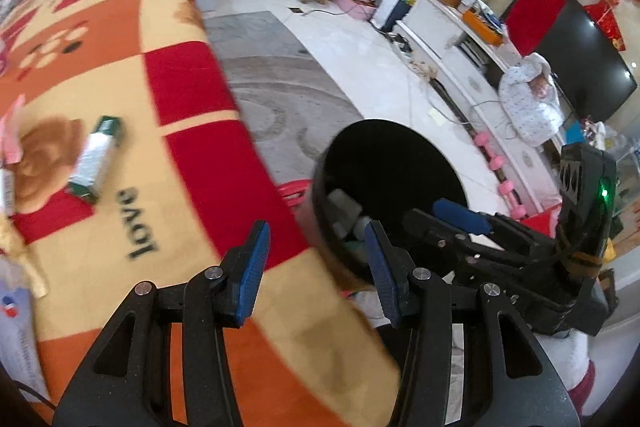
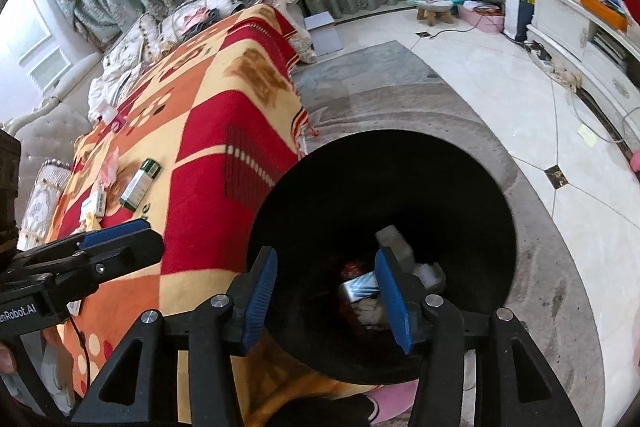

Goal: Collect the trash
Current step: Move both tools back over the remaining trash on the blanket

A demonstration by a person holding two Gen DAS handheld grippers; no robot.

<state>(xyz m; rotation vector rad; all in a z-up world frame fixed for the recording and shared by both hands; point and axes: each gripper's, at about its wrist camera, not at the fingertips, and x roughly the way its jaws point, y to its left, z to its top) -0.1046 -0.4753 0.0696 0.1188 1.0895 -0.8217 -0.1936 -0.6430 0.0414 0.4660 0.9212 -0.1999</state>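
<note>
A black round trash bin point(image 2: 460, 187) stands on the floor beside the blanket-covered sofa; several pieces of trash point(image 2: 404, 247) lie inside it. It also shows in the left wrist view point(image 1: 400, 163). My right gripper point(image 2: 326, 301) is open and empty over the bin's mouth. My left gripper point(image 1: 316, 263) is open and empty above the sofa's edge, next to the bin. A green and white carton point(image 1: 96, 159) lies on the blanket, also in the right wrist view point(image 2: 140, 187). Pink wrappers point(image 2: 108, 167) and a small white box point(image 2: 94, 207) lie near it.
The checked red, orange and yellow blanket point(image 1: 132, 75) covers the sofa. A grey rug point(image 2: 380, 83) and white tiled floor point(image 2: 520, 87) lie beyond the bin. A white TV cabinet point(image 1: 452, 47) with clutter and a black TV point(image 1: 584, 63) stand at the right. Pink dumbbells point(image 1: 500, 163) lie on the floor.
</note>
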